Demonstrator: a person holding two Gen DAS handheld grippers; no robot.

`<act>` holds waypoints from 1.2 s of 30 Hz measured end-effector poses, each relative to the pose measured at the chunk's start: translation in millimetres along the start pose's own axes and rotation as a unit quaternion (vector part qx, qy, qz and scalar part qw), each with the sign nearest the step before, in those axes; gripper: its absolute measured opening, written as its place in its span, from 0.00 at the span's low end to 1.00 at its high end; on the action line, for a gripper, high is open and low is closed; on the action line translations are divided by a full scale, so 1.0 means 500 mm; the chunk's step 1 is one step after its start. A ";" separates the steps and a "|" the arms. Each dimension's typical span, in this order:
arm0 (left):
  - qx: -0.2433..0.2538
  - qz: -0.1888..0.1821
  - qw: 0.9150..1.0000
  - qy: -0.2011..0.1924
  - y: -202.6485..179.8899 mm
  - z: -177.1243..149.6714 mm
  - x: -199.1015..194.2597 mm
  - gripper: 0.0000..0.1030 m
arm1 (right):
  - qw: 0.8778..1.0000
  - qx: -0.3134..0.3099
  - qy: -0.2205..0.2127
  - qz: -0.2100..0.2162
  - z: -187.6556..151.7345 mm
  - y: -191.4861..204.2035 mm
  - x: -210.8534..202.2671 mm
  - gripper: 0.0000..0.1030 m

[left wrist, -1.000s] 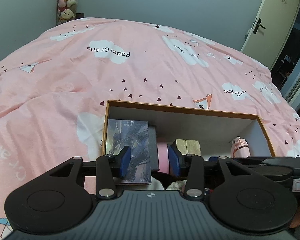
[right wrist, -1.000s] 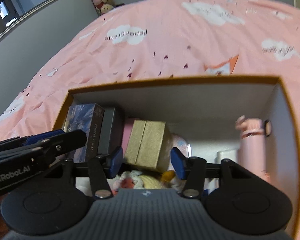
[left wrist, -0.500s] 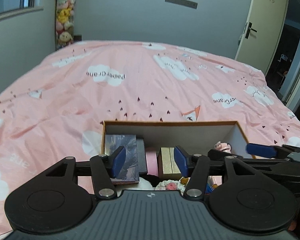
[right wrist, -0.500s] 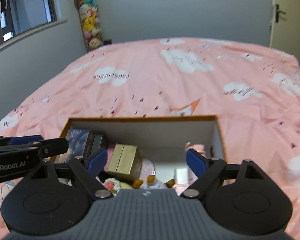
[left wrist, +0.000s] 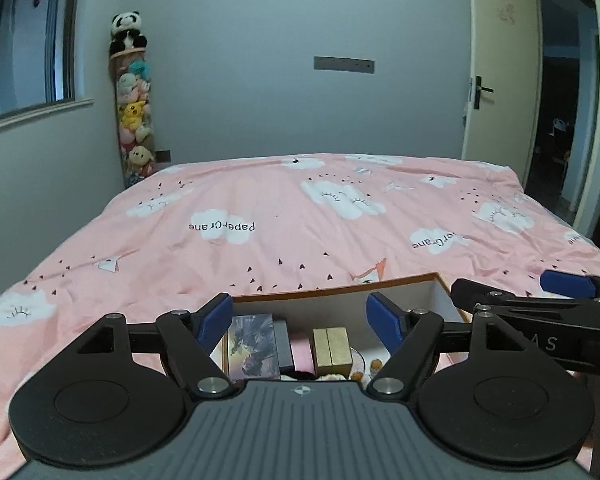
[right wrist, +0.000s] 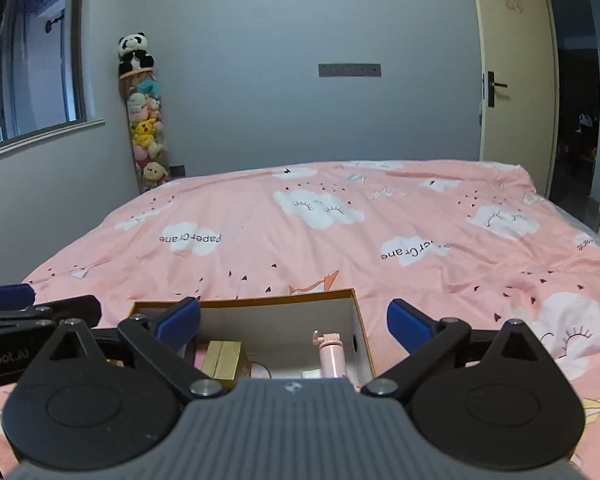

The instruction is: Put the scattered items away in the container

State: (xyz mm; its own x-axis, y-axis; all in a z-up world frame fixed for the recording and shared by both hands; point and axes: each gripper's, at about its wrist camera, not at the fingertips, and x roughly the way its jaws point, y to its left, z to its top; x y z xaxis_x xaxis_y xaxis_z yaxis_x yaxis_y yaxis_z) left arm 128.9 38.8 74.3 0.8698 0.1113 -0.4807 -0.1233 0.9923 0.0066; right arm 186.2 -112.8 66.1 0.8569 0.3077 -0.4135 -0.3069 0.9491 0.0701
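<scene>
Left wrist: left hand-held gripper (left wrist: 300,320) released (just opened); right hand-held gripper (right wrist: 294,326) likewise.

Matt cardboard box (left wrist: 416,286), soft cloth bedspread (left wrist: 300,216)

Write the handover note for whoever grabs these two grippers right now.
Left gripper: jaws have just been opening, now wide, nothing between them, above the box's near side.
Right gripper: likewise just opened wide, nothing held.
Box sits on the pink bedspread. Standing inside, left to right: printed book, dark case, pink item, gold box; the pink bottle stands by the right wall, with small toys along the near side.
Done: everything visible is in the box.
Left: no loose items show on the bedspread; check outside these views.
</scene>
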 end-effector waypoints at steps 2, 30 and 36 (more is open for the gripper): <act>0.001 0.003 1.000 -0.007 -0.006 -0.003 -0.021 0.85 | 1.000 -0.003 -0.003 -0.002 -0.003 0.001 -0.022 0.97; -0.018 0.036 0.992 0.119 -0.009 -0.185 -0.036 0.86 | 0.997 -0.040 0.057 -0.013 -0.177 0.011 -0.106 0.98; -0.019 0.037 0.990 0.132 -0.006 -0.192 -0.027 0.86 | 0.997 -0.038 0.068 -0.016 -0.186 0.012 -0.093 0.98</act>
State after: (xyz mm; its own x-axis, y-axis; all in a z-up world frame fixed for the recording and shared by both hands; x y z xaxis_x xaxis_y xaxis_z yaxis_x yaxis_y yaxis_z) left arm 71.7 28.9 -3.2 0.7037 0.1611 -0.6920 -0.2038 0.9788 0.0206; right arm 106.1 -127.4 1.5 0.8042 0.2600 -0.5345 -0.3154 0.9489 -0.0129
